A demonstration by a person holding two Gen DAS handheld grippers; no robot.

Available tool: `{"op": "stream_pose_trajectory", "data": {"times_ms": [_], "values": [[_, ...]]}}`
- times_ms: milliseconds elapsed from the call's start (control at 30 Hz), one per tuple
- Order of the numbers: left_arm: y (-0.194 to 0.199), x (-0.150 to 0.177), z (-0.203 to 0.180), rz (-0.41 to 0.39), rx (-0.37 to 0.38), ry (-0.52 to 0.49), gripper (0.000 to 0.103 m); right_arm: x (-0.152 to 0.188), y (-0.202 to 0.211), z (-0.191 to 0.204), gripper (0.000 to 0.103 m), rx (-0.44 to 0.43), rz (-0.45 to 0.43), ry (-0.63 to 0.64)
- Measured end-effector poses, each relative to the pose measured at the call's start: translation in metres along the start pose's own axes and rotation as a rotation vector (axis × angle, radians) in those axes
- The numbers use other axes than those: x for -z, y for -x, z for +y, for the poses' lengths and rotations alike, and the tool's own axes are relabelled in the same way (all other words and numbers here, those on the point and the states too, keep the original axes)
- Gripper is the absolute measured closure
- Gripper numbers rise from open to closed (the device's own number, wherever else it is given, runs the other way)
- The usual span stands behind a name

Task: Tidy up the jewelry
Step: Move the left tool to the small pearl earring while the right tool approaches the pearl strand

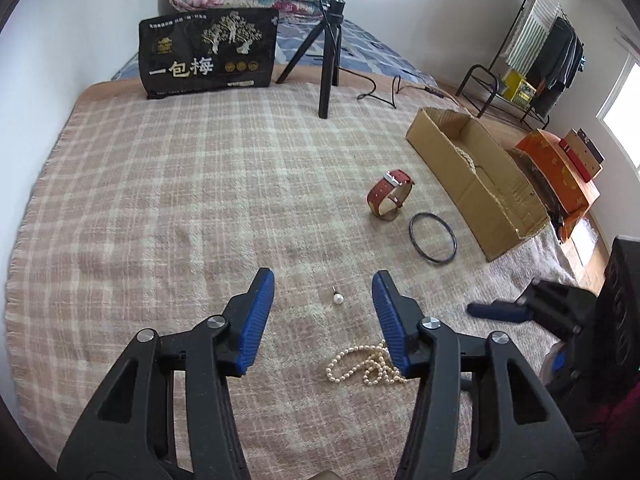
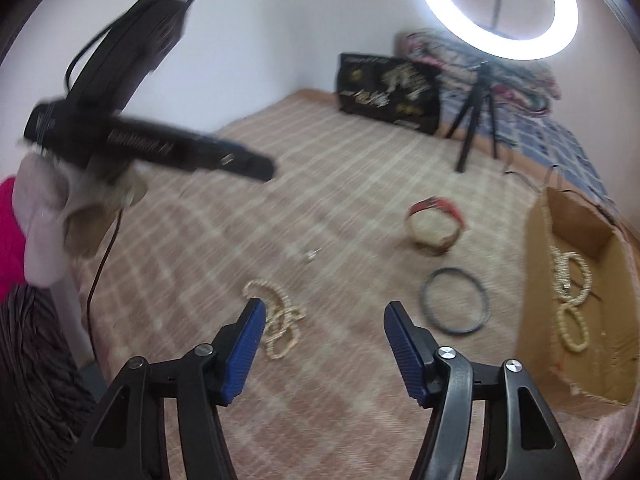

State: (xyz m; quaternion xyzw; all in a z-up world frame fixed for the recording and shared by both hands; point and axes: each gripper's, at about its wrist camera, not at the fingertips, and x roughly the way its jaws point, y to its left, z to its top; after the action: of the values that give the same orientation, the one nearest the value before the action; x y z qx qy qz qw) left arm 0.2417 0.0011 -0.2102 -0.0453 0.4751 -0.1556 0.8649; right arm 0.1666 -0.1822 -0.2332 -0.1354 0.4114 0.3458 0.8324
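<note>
Right now both grippers hang empty w/ jaws spread: left gripper [image 1: 323, 292] over a pearl earring [image 1: 338, 298] on the plaid blanket [image 1: 160, 200], right gripper [image 2: 324, 330] nearby. Pearl necklace [image 1: 366, 364] lies just beside; cardboard box [image 1: 472, 184] sits far right. Prob best to drop straight down, centre the tiny pearl, pinch gently so it doesn't roll.

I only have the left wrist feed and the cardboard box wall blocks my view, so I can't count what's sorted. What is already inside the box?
Observer: In the right wrist view, the cardboard box holds pearl strands, looped in several rings on its floor.
Operator: Is my left gripper carrying anything I can't see?
Observer: No. The left gripper hangs above the blanket, nothing visible in it.
Operator: And the right gripper?
Observer: The right gripper is open and empty, with the loose pearl necklace by its left finger.
</note>
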Motion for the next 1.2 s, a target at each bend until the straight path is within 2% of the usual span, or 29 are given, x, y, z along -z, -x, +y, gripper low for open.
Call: {"op": "stream_pose_trajectory", "data": {"times_ms": [133, 200, 267, 400, 633, 867, 1033, 1100, 1200], "values": [[-0.011, 0.004, -0.004, 0.032, 0.02, -0.012, 0.051, 0.01, -0.023, 0.017, 0.045, -0.019, 0.044, 0.036], [-0.018, 0.007, -0.006, 0.054, 0.024, -0.016, 0.058, 0.012, -0.03, 0.018, 0.045, -0.023, 0.056, 0.027], [-0.026, 0.01, -0.008, 0.078, 0.027, -0.017, 0.059, 0.013, -0.036, 0.016, 0.045, -0.03, 0.068, 0.01], [-0.043, 0.016, -0.01, 0.118, 0.026, -0.025, 0.059, 0.016, -0.045, 0.013, 0.045, -0.033, 0.084, -0.002], [-0.06, 0.02, -0.019, 0.143, 0.014, -0.06, 0.059, 0.017, -0.055, 0.014, 0.044, -0.044, 0.084, -0.017], [-0.08, 0.025, -0.016, 0.175, -0.002, -0.061, 0.059, 0.02, -0.059, 0.021, 0.044, -0.015, 0.079, 0.034], [-0.086, 0.023, -0.019, 0.174, -0.003, -0.069, 0.06, 0.02, -0.059, 0.026, 0.05, 0.009, 0.08, 0.07], [-0.088, 0.022, -0.021, 0.177, -0.004, -0.073, 0.068, 0.019, -0.059, 0.025, 0.053, 0.008, 0.081, 0.07], [-0.089, 0.022, -0.022, 0.179, -0.009, -0.08, 0.069, 0.019, -0.059, 0.022, 0.059, 0.008, 0.083, 0.067]]}}
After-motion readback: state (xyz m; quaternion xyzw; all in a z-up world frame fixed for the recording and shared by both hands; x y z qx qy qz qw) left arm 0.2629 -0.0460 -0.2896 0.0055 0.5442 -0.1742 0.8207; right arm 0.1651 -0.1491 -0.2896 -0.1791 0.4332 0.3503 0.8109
